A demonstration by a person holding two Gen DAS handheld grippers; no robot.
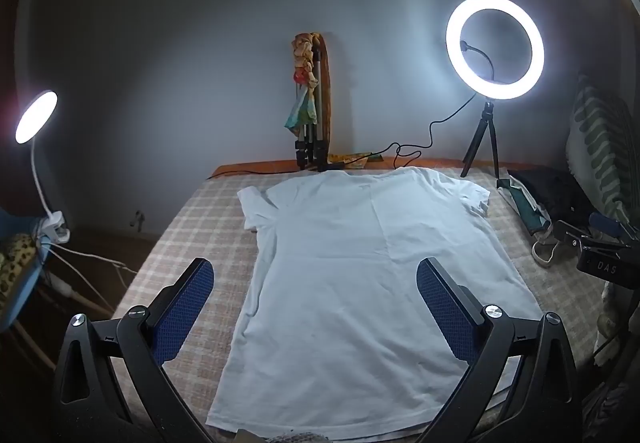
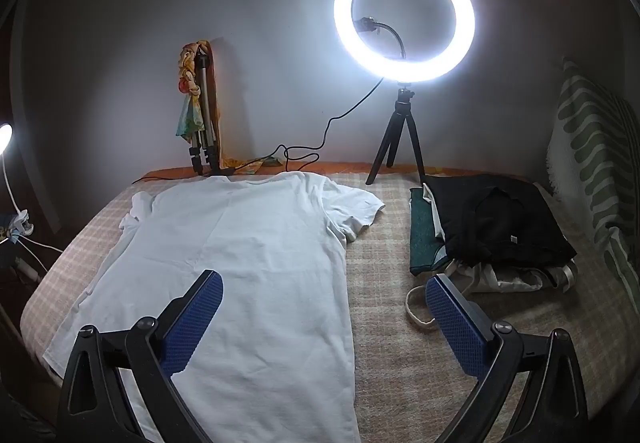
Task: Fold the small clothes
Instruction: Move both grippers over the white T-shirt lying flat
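A white T-shirt (image 1: 352, 267) lies spread flat on the checked bedcover (image 1: 192, 227), collar toward the far wall and hem toward me. My left gripper (image 1: 316, 271) hovers open above the shirt's lower half, its blue pads wide apart with nothing between them. In the right wrist view the same T-shirt (image 2: 240, 267) fills the left side. My right gripper (image 2: 324, 283) stands open over the shirt's right edge, its left pad above the cloth and its right pad above the bare bedcover (image 2: 400, 343). Both sleeves lie out to the sides, the left one rumpled.
A stack of folded dark clothes (image 2: 492, 227) and a cloth bag strap (image 2: 418, 313) lie to the right. A lit ring light on a tripod (image 2: 404, 15) stands at the back right. A folded tripod (image 2: 204, 115) leans on the wall. A clip lamp (image 1: 36, 117) shines at left.
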